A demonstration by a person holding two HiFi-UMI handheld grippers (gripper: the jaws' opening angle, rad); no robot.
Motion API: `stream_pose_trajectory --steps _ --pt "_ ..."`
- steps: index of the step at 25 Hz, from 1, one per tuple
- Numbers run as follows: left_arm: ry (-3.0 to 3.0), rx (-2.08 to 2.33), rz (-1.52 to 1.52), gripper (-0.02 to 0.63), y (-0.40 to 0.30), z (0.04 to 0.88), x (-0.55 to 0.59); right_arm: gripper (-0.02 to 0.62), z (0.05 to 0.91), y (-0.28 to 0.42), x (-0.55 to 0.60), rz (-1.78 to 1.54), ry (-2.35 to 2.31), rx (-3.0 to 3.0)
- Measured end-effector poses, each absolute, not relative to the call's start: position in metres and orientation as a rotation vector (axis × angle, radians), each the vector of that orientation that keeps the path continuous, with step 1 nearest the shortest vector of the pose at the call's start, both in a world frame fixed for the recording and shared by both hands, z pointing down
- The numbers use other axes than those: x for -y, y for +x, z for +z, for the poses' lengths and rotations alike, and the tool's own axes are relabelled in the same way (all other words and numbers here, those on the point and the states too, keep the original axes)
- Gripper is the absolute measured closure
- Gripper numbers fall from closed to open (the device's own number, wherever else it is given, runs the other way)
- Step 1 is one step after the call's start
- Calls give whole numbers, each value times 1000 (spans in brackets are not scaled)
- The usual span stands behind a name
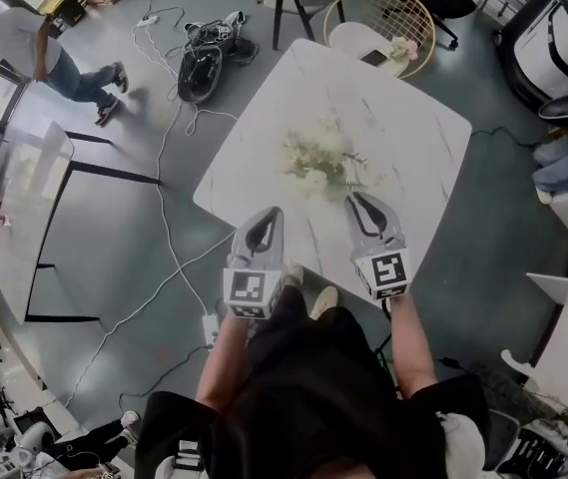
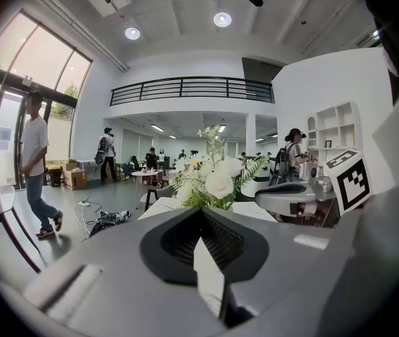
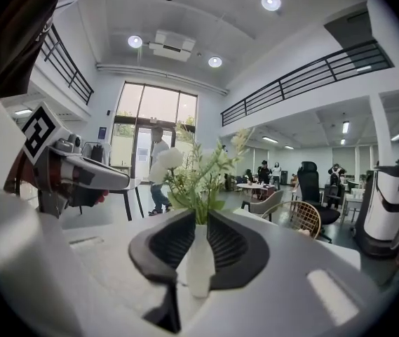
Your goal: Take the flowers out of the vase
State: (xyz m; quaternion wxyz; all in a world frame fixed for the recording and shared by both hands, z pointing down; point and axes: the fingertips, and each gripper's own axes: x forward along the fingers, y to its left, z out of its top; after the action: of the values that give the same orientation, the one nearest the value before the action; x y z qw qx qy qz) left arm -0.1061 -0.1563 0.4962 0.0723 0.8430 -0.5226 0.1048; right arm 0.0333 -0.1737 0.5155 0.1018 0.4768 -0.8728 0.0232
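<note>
On the white desk, near its middle, the flowers stand in their vase, stems down in its neck. The right claw points at them from the near right, its tip just beside the blooms. Its jaws are a narrow slit apart, pinching nothing, and the vase shows straight through that slit. The left claw sits at the near left, a little further from the flowers, pressed together and empty.
</note>
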Motion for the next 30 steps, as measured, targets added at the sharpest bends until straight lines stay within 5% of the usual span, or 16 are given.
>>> stream_pose_trajectory --steps 9,19,30 --pt "2507 1572 334 598 -113 507 171 437 528 21 191 46 1337 2596" --pt "2482 1592 356 598 -123 514 184 185 547 9 219 163 1261 2607" --pt "2463 1605 359 598 -135 517 194 170 545 -3 242 167 1239 2619"
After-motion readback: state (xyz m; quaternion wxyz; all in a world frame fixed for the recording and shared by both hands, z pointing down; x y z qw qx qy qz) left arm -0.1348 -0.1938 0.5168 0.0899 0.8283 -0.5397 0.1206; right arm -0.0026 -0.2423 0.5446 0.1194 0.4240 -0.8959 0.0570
